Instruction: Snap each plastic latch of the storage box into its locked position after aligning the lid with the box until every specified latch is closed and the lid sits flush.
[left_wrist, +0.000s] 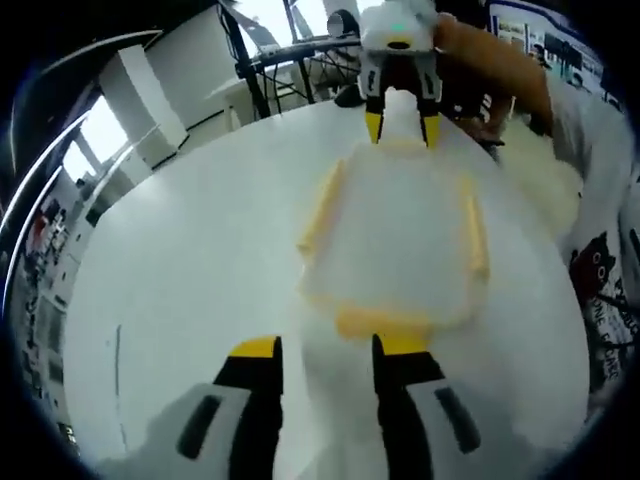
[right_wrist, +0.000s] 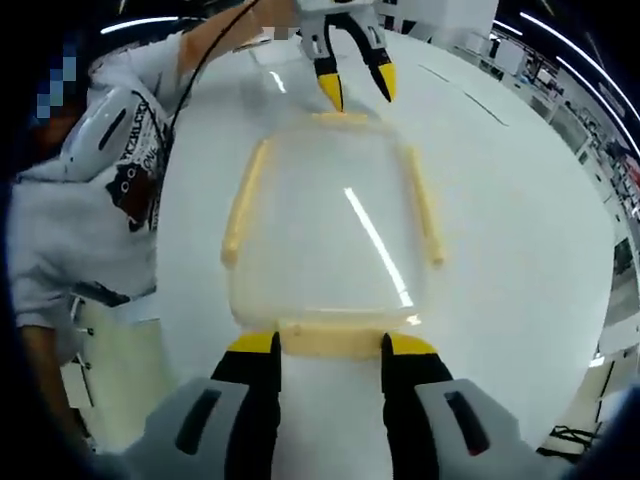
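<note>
In the left gripper view, windows and shelving line the far left of the room, and the white surface (left_wrist: 170, 300) spreads across the middle. On it sits the clear storage box (left_wrist: 400, 250) with its lid on, blurred here, with a yellow latch along its left side (left_wrist: 322, 212), another along its right side (left_wrist: 478, 240), and a near latch (left_wrist: 385, 322) just ahead of the left gripper (left_wrist: 325, 352). That gripper's yellow-tipped fingers (left_wrist: 253, 350) stand parted about as wide as the near latch, holding nothing. At the box's far end the right gripper (left_wrist: 402, 125) points down with its fingers spread, the tips at the far edge of the box. Further right, a person's arm (left_wrist: 495, 70) and a white printed shirt (left_wrist: 600, 250) show. In the right gripper view, the shirt is at the left, and the box (right_wrist: 330, 220) lies in the centre of the surface (right_wrist: 520, 250), its lid looking level. The left side latch (right_wrist: 245, 200) and right side latch (right_wrist: 425, 205) angle outward from the box. The near latch (right_wrist: 335, 338) lies between the spread fingertips of the right gripper (right_wrist: 330, 345), which grip nothing. The left gripper (right_wrist: 355, 80) hangs over the far latch (right_wrist: 340, 118), fingers apart.
</note>
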